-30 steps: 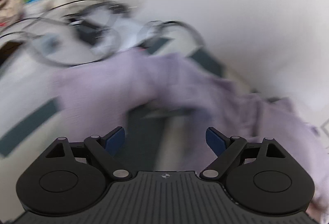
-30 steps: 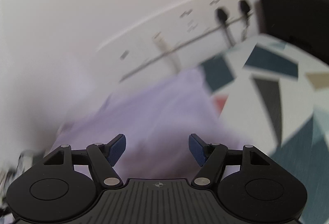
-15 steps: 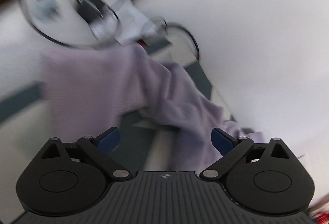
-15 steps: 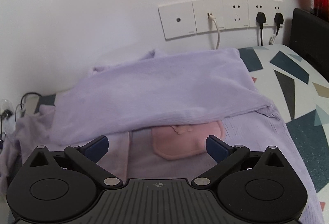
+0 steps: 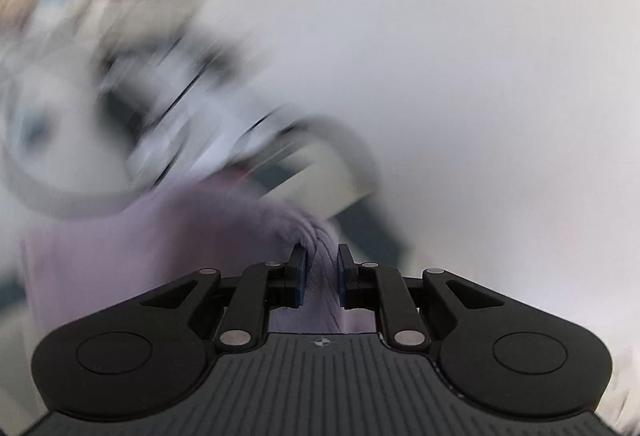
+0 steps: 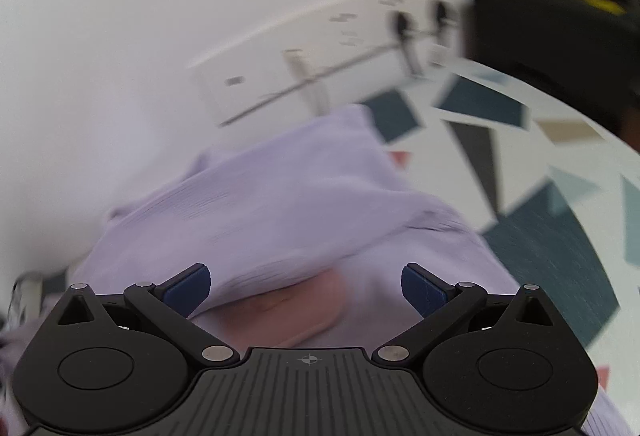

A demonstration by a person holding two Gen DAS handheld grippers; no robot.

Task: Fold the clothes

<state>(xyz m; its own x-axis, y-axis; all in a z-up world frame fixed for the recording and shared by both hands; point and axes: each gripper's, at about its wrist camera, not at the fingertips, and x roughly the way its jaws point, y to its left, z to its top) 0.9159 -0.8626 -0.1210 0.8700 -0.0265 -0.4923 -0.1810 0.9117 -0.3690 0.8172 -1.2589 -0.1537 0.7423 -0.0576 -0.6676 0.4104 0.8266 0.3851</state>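
While the left gripper [image 5: 319, 272] pinches a bunched fold of the lilac garment [image 5: 168, 236], the right gripper [image 6: 306, 286] hovers wide open, empty, above it.

One lilac garment [image 6: 304, 196] and one pink patch [image 6: 288, 312] show. Two black plugs [image 6: 402, 24] sit in one socket strip [image 6: 320, 72].
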